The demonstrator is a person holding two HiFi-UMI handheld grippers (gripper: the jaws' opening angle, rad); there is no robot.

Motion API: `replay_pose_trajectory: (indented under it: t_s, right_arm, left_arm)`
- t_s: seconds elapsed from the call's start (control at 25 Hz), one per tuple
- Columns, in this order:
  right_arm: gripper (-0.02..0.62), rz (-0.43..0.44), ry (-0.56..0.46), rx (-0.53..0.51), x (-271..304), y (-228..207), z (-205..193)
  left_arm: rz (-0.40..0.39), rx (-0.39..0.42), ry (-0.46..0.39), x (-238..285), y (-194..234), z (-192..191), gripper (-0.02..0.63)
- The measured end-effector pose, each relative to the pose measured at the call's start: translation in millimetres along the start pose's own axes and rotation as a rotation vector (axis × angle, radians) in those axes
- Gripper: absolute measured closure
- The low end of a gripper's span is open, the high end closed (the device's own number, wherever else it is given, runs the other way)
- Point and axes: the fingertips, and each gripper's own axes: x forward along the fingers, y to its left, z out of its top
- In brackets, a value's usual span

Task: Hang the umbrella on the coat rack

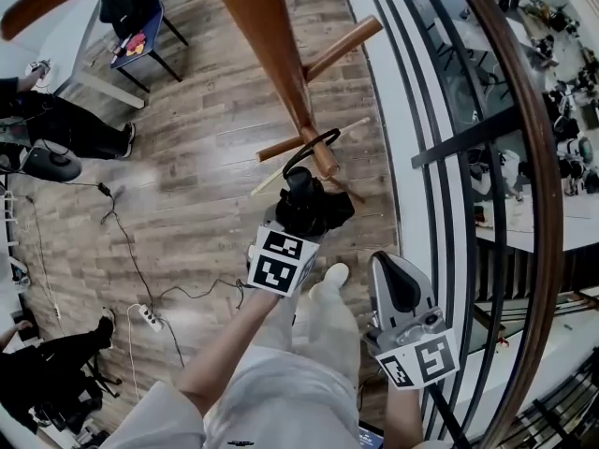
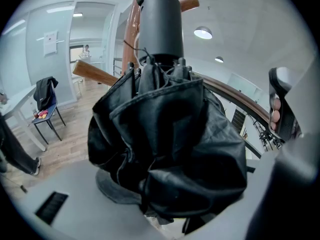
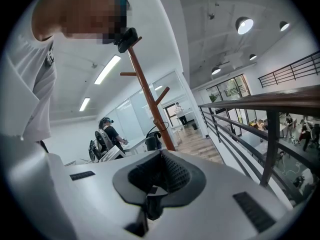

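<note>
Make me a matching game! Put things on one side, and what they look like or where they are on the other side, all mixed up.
Things:
1 umbrella
2 coat rack
3 right gripper
4 chair

Clues:
A brown wood
B shut, with nothing in it
C black, held in the left gripper
D has a jacket draped on it

Pairs: 1-C, 2-A, 3-B, 4-D

Left gripper [image 1: 295, 223]: I see its jaws spread wide, clamped on the umbrella [image 2: 165, 134].
Right gripper [image 3: 155, 184]: jaws together, empty.
</note>
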Motion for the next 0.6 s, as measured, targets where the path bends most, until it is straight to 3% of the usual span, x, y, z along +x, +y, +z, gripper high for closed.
replay_pose_trajectory:
  t_s: [0.6]
  right_arm:
    - [0.56, -0.004, 0.013, -0.016, 18, -12, -25]
  left_arm:
    - [0.006, 0.008, 0.025, 19, 9, -24, 0.359]
